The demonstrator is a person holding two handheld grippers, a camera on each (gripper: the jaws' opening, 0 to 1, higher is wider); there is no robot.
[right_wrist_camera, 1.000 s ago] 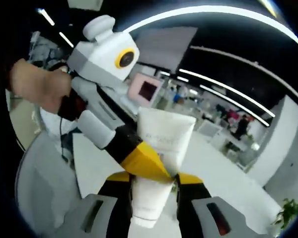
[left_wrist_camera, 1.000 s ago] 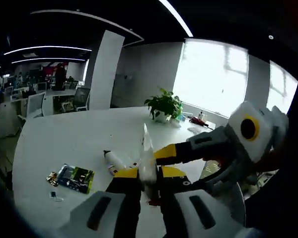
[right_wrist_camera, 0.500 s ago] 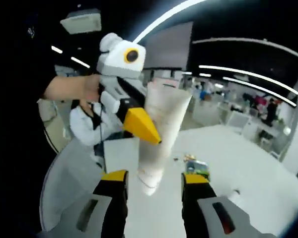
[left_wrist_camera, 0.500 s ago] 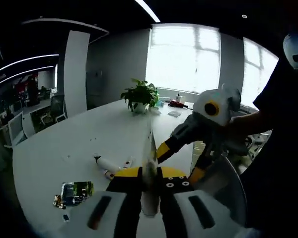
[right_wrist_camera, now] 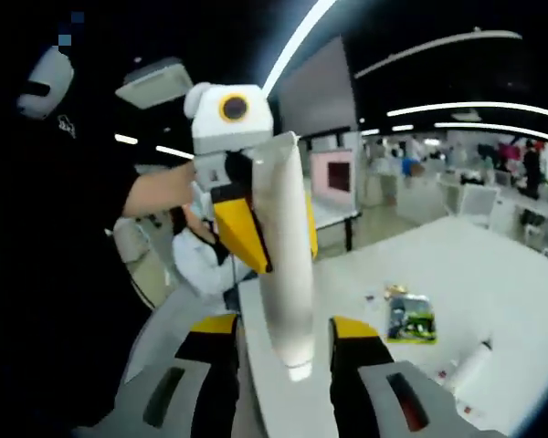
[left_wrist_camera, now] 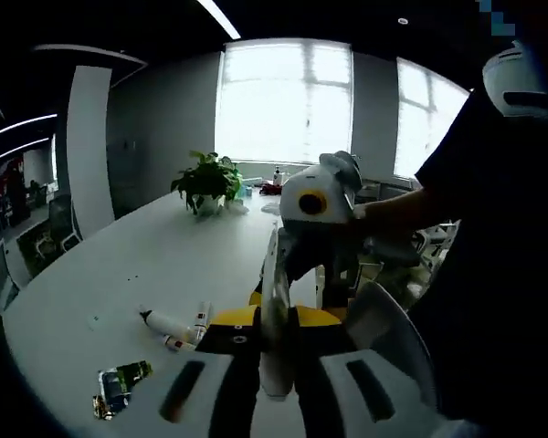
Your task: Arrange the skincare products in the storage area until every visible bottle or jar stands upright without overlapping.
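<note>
A white skincare tube (left_wrist_camera: 274, 283) stands edge-on between the yellow jaw tips of my left gripper (left_wrist_camera: 276, 319), which is shut on it. In the right gripper view the same tube (right_wrist_camera: 288, 274) hangs cap-down, pinched near its top by the left gripper (right_wrist_camera: 276, 237). My right gripper (right_wrist_camera: 285, 333) is open, its jaws on either side of the tube's lower end with a gap on both sides. From the left gripper view, the right gripper (left_wrist_camera: 310, 269) faces me just behind the tube. Two small white bottles (left_wrist_camera: 169, 324) lie flat on the table.
The long white table (left_wrist_camera: 119, 265) carries a green printed packet (left_wrist_camera: 119, 388) (right_wrist_camera: 409, 318) and another lying bottle (right_wrist_camera: 475, 365). A potted plant (left_wrist_camera: 205, 182) stands at the far end. A person in a dark top (left_wrist_camera: 493, 274) holds both grippers off the table's edge.
My right gripper has let go of the tube and now stands open around it. The left gripper keeps its hold. Both views have swung round.
</note>
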